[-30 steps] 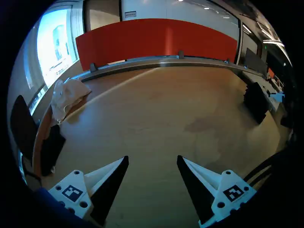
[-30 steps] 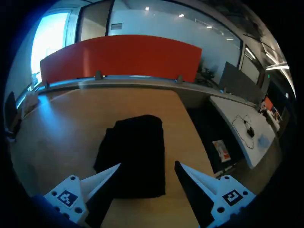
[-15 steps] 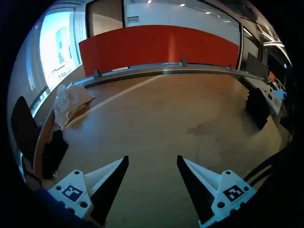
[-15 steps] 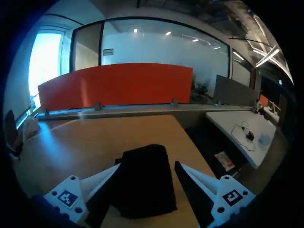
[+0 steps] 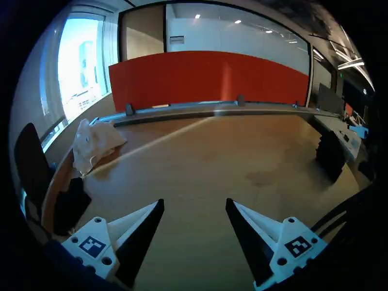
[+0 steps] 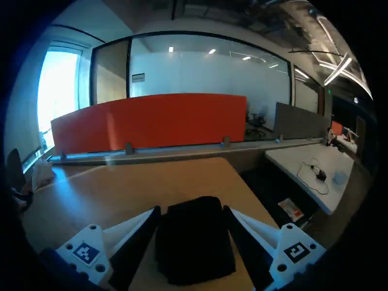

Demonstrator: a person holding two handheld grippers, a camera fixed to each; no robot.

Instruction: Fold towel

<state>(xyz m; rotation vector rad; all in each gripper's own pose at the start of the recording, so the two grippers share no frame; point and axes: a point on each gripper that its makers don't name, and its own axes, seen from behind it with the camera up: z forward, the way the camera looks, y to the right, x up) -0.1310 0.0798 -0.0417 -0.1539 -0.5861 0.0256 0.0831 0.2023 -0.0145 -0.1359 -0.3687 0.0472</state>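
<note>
A black towel, folded into a neat rectangle, lies on the wooden table near its right edge. My right gripper hovers open just over the towel's far end, one finger on either side of it, not pressing on it. In the left gripper view the same dark folded towel sits far off at the table's right side. My left gripper is open above bare wood, with nothing between its fingers.
A crumpled white cloth lies at the table's far left corner, with a dark item at the left edge nearer me. A red divider runs along the back. A white desk stands to the right, across a gap.
Both views have tilted upward, so the table sits lower in each. In the right gripper view the black towel has slid down between the finger lines. Both gaps are unchanged.
</note>
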